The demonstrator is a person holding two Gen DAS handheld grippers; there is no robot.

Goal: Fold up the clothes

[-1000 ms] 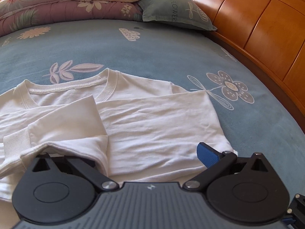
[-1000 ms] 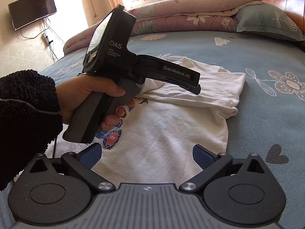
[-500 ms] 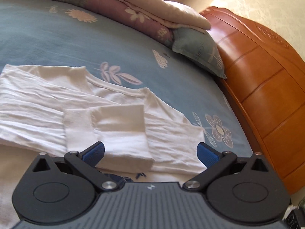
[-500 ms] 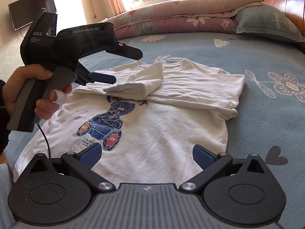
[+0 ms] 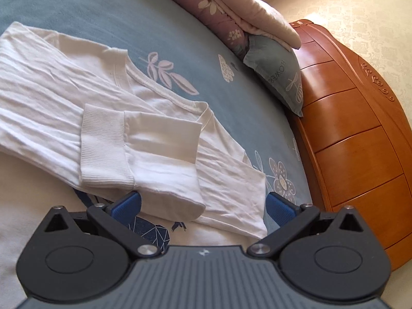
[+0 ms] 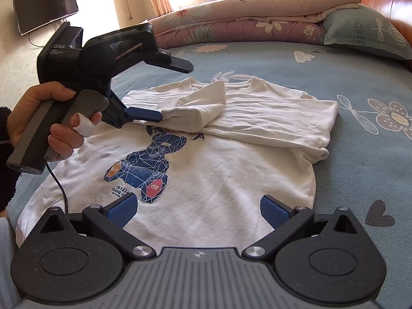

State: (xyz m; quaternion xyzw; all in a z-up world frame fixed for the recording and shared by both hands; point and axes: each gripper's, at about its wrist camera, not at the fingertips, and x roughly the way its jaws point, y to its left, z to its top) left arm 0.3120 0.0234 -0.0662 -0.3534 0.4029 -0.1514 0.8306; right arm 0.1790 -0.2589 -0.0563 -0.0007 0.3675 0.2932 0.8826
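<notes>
A white long-sleeved sweatshirt (image 6: 219,180) with a blue geometric bear print (image 6: 146,170) lies flat on the bed. Both sleeves are folded across its chest, and the ribbed cuff (image 5: 103,149) of the upper sleeve (image 6: 200,108) lies on top. My left gripper (image 5: 203,203) is open, low over that folded sleeve, which shows between its blue pads. In the right wrist view a hand (image 6: 38,118) holds the left gripper (image 6: 176,91) at the shirt's left side, its lower finger at the sleeve's fold. My right gripper (image 6: 198,203) stands open over the shirt's lower part, holding nothing.
The bed has a blue flowered bedspread (image 6: 360,77). A rolled pink quilt (image 6: 244,20) and a grey-green pillow (image 6: 365,33) lie at its far end. A wooden headboard (image 5: 355,139) runs along the right. A wall-mounted TV (image 6: 45,7) hangs at left.
The left gripper laid the sleeve across the chest, let go and opened, then drew back to the shirt's left side. The right gripper has stayed put.
</notes>
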